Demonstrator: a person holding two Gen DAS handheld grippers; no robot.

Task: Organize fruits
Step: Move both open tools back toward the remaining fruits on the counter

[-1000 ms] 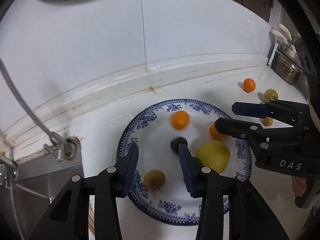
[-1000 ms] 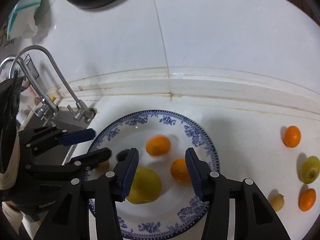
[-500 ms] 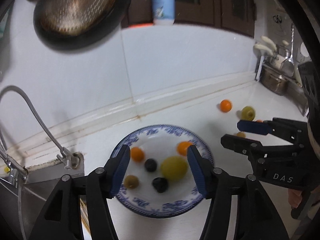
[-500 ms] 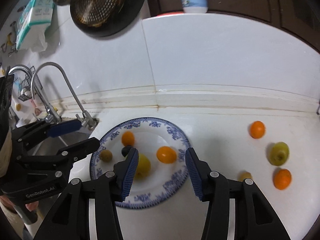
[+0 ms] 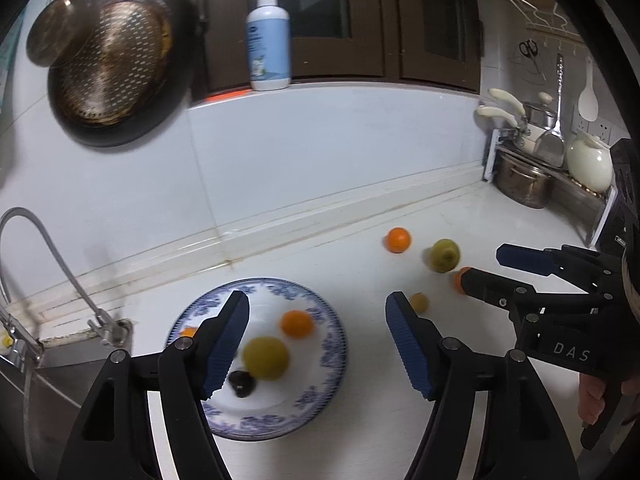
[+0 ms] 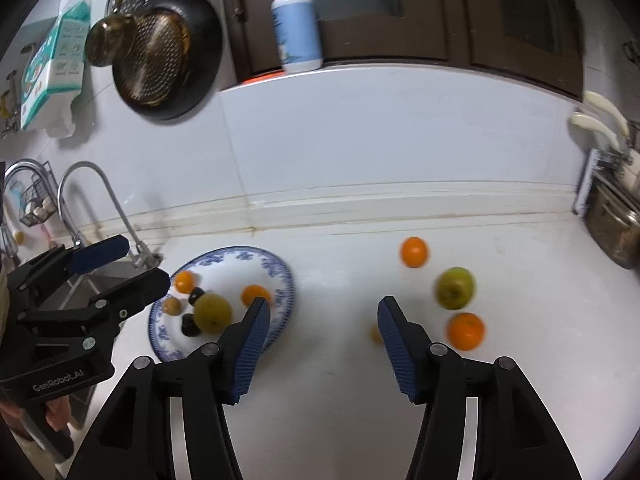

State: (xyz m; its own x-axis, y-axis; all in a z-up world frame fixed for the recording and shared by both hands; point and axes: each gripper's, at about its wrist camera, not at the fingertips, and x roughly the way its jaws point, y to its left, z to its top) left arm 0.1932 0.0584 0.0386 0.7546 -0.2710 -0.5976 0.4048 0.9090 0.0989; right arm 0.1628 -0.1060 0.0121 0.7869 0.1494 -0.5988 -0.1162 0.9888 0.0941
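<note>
Where countertop (image 6: 320, 400) meets wall (image 6: 360, 140): white, stained seam.

Black hand-held gripper (image 5: 316, 344), blue ribbed pads (image 5: 408, 346), silver screws, white "DAS" lettering

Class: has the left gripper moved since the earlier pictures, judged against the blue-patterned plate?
Yes. The left gripper has pulled up and back from the plate, which looks smaller now; more wall and the soap bottle show.
</note>
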